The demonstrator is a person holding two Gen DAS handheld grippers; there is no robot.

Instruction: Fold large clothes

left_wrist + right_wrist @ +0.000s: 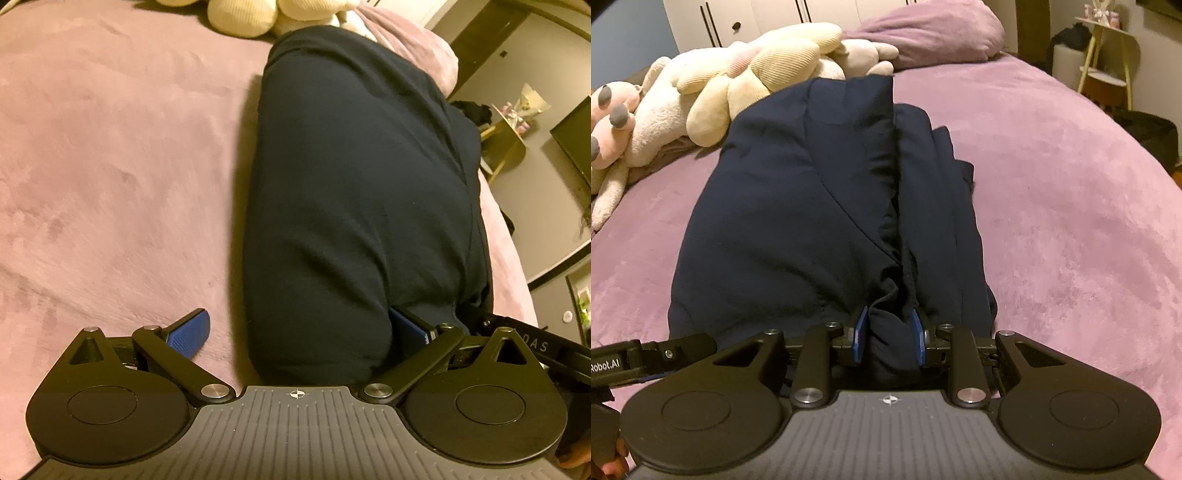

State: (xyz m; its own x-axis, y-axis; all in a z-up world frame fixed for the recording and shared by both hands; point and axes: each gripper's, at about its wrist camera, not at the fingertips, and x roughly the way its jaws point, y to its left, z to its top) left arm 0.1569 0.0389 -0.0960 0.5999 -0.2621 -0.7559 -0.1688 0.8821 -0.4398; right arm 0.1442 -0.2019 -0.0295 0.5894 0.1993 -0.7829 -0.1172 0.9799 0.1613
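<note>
1. We see the navy garment (812, 206) lying lengthwise on the bed (1071, 221), folded into a long, thick bundle on the purple blanket.
2. Our right tool (889, 334) sits at the near end of the garment, its blue pads (860, 330) drawn in and pinching a bunched ridge of the dark cloth between them.
3. Our left tool (299, 328) is spread wide at that same near end; one blue pad (188, 332) rests over the blanket just beside the garment (351, 192), while the other is tucked partly under the cloth edge.
4. So the garment's near end sits between the left tool's fingers, but they are not squeezed onto it.
5. From the right wrist, a lengthwise crease runs away from the pinched ridge along the garment.
6. Beyond the garment's far end, cream and pink plush toys (738, 81) lie piled, touching or nearly touching it.
7. A purple pillow (931, 33) sits beyond the garment, beside the toys.
</note>
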